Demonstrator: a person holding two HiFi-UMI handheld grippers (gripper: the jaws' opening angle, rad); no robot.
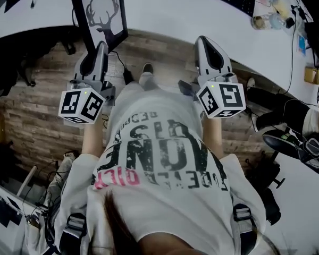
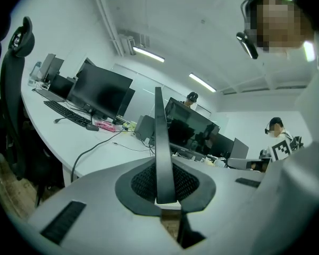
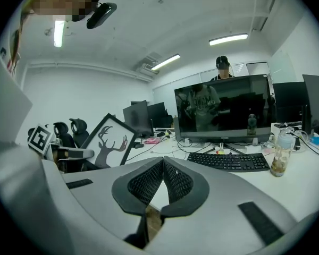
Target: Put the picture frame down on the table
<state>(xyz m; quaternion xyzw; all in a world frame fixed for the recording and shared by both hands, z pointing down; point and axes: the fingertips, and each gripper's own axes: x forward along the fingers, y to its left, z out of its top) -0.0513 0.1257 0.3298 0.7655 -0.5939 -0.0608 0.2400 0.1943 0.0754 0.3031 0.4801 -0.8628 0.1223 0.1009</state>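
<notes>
Picture frame (image 1: 102, 14): carry step, not yet down
Left gripper (image 1: 101, 47) is clamping its lower edge by the table's (image 1: 165, 9) near edge; right gripper (image 1: 202, 40) is hanging closed, empty; lowering it flat comes next.

Both hand-held grippers (image 2: 165, 187) (image 3: 162, 169) closed, near level

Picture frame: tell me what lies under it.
The picture frame, clamped in the left tool, hangs above the white table edge and wood floor; anything beneath it is covered.

Head view steeply down, gripper views level, all sharing the table (image 1: 165, 9)
</notes>
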